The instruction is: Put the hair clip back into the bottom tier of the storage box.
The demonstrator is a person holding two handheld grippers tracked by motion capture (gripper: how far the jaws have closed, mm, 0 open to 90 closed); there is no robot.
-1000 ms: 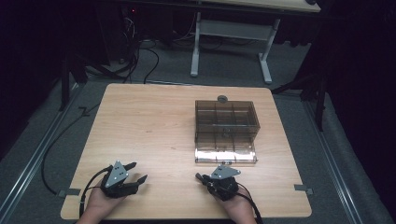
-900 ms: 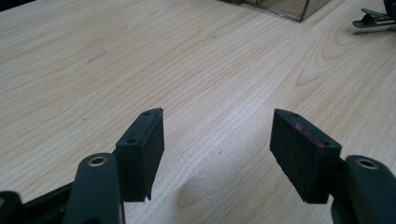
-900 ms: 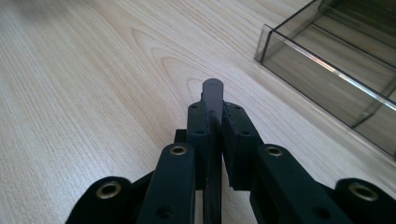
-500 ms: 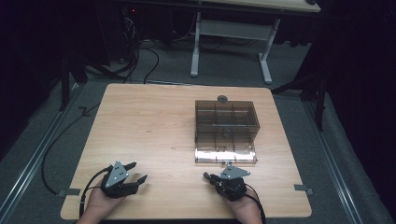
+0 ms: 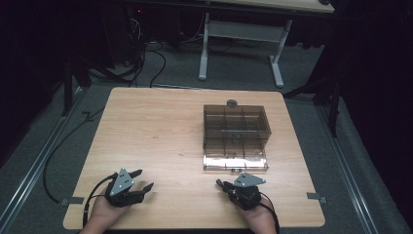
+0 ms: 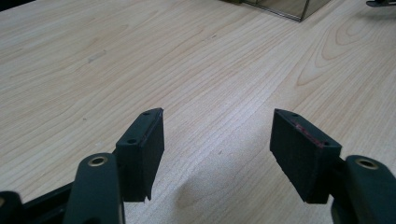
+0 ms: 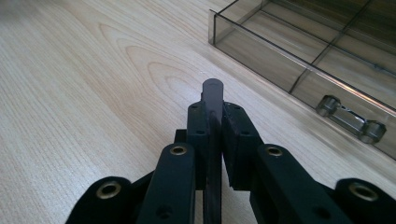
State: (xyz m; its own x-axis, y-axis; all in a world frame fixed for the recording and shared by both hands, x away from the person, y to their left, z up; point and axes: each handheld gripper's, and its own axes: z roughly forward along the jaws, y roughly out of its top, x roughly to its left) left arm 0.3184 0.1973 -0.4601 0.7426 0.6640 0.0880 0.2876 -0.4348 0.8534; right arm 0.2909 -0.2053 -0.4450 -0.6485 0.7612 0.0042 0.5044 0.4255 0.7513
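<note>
While the right hand-held gripper (image 7: pixel 213 109) stays clenched on a thin dark flat piece (image 7: pixel 213 93) just short of the clear compartment box (image 5: pixel 236 130) on the tabletop (image 5: pixel 160 131), the left hand-held gripper (image 6: pixel 217 149) rests released; next likely comes carrying the piece to a compartment.

I see a pale beige wooden tabletop (image 5: pixel 160 141) with fine brown grain lines and looping swirls. On it stands a smoky brown see-through plastic compartment box (image 5: pixel 236 127), its lowered front lid (image 5: pixel 235 161) glinting lighter. Behind the box sits a small grey round knob (image 5: pixel 232 103). In front of the box, my matte black right gripper (image 7: pixel 213 93) clamps a dark grey flat disc (image 7: pixel 213 88); my black left gripper (image 6: pixel 217 126) shows a thin red line on one pad (image 6: pixel 306 133). Both carry grey triangular plates.
</note>
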